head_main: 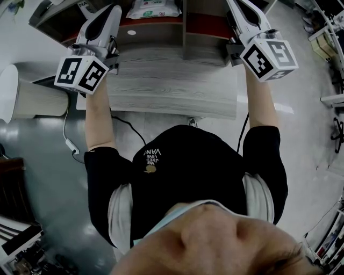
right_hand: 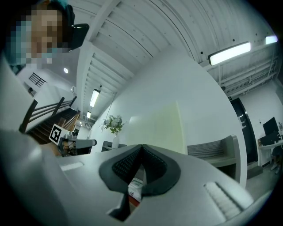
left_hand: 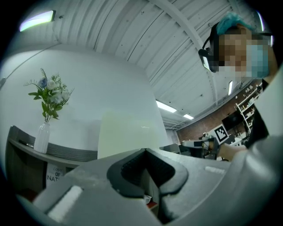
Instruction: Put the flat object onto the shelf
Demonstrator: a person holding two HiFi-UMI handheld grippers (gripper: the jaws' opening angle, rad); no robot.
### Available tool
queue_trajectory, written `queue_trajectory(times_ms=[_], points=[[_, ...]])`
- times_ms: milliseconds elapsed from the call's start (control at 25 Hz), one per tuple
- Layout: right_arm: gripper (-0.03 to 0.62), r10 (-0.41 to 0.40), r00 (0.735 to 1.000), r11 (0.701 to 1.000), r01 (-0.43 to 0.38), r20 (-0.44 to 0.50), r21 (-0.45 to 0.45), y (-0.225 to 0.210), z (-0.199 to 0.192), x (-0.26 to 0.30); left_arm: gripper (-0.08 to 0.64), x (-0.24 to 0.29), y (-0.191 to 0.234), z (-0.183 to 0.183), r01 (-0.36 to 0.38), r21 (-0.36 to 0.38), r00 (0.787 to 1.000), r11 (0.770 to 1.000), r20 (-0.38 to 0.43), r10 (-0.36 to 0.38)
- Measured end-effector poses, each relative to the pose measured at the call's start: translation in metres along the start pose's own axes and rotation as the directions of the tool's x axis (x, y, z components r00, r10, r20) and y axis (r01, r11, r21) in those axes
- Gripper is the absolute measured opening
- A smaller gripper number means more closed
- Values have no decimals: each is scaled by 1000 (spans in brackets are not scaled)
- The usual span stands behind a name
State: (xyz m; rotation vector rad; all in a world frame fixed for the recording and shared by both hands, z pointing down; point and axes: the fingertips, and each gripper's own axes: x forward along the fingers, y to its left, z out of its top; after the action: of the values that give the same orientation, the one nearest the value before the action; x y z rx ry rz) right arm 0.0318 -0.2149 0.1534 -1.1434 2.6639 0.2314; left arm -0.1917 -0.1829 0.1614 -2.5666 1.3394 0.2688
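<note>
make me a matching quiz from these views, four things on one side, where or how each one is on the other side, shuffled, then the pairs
1 left gripper
2 white package
3 flower vase
4 desk top

A grey wood grain
B shut, nothing held
C standing on a ledge
D lying in the shelf

Pairs: 1-B, 2-D, 3-C, 4-A

The head view's top edge cuts off the white packet (head_main: pixel 153 8) on the shelf (head_main: pixel 185 37).
</note>
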Motion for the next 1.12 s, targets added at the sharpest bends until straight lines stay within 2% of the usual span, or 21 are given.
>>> queue_trajectory(times_ms=[520,1120], points=[[1,10,999,998,-6,-46,70,20,-47,-19,2,-27,-18,-40,-73,-46,997,996,-25,72],[2,21,994,990,-5,-111,143,43,-109,-41,2,-45,-40,-96,-74,-148,995,986,-82,62]])
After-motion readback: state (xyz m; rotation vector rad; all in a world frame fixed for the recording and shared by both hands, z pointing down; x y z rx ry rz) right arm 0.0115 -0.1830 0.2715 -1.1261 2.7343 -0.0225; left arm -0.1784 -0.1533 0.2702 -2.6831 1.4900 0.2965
